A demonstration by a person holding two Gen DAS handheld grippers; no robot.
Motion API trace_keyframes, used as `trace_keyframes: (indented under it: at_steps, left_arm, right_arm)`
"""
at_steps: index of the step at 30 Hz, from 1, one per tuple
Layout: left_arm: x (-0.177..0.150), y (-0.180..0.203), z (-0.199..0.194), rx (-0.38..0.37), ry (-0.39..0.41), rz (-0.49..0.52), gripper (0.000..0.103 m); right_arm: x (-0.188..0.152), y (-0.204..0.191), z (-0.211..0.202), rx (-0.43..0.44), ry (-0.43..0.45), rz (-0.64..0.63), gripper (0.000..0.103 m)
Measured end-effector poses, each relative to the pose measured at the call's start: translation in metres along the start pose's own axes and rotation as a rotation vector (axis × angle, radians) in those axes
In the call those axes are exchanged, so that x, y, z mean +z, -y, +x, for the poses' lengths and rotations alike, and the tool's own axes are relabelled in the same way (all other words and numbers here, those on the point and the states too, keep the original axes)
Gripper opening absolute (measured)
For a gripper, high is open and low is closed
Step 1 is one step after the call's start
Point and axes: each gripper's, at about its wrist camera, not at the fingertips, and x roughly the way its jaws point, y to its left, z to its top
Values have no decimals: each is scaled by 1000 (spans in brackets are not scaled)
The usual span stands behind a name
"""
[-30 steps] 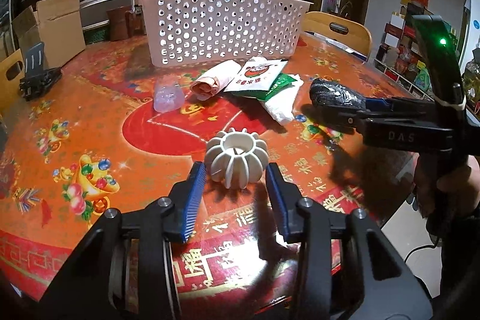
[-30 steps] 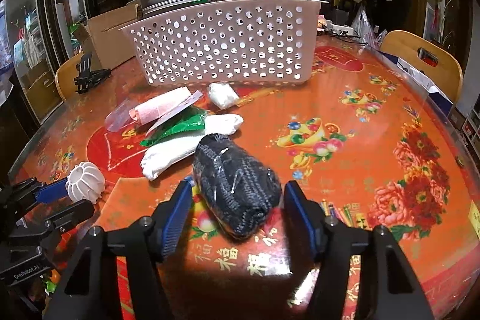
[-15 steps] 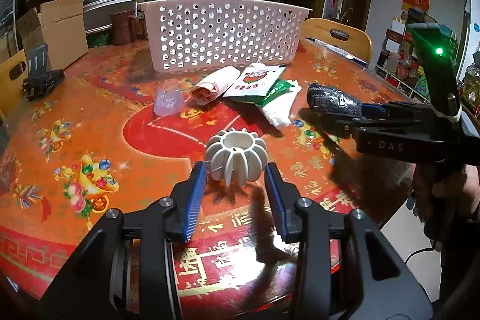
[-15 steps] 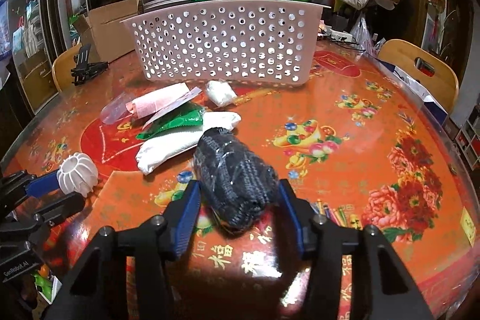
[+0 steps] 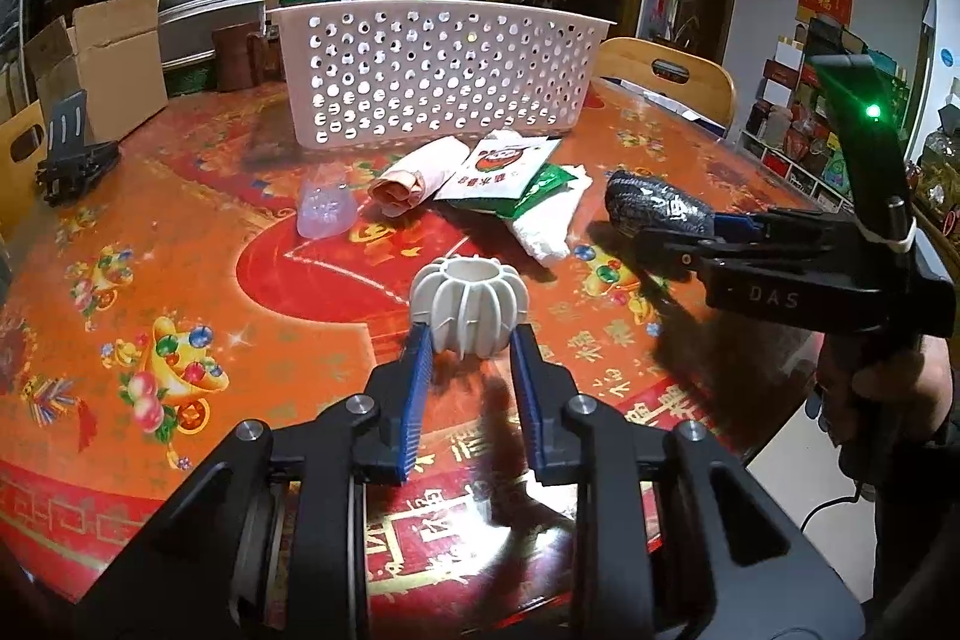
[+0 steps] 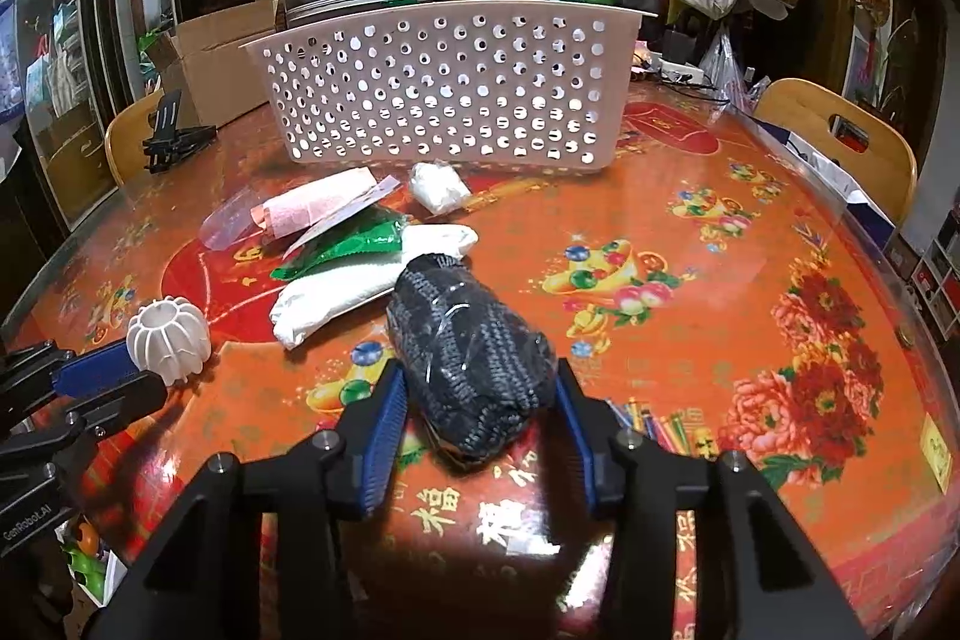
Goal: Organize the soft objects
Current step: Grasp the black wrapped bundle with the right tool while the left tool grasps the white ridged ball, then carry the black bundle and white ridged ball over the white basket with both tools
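Note:
My left gripper [image 5: 469,340] is shut on a white ribbed ball [image 5: 467,307], which sits low over the red table; it also shows in the right wrist view [image 6: 168,338]. My right gripper [image 6: 477,382] is shut on a dark knitted bundle wrapped in clear film [image 6: 471,352], also seen in the left wrist view [image 5: 657,207]. A white perforated basket [image 5: 438,70] stands at the back of the table. In front of it lie a pink roll [image 5: 414,175], a white and green packet [image 5: 504,172], a white cloth roll [image 6: 360,289] and a small white wad [image 6: 441,187].
A clear plastic cup [image 5: 327,214] lies left of the pink roll. A black clip stand [image 5: 69,154] sits at the table's left edge. Wooden chairs [image 5: 672,82] stand around the table. Boxes, stacked bowls and bags crowd the back.
Both grippers have closed: the left jaws onto the white ribbed ball, the right jaws onto the dark knitted bundle. Both views have shifted slightly forward.

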Motion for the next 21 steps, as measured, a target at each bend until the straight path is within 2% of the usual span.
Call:
trace_keyframes:
  at_steps: [12,21]
  left_arm:
    - [13,0,-7,-1,37,-1,24]
    - [51,-2,-31,18,112,11,24]
  right_arm:
    - [5,2,-8,25,12,23,46]
    - [32,3,-41,53,87,9,46]
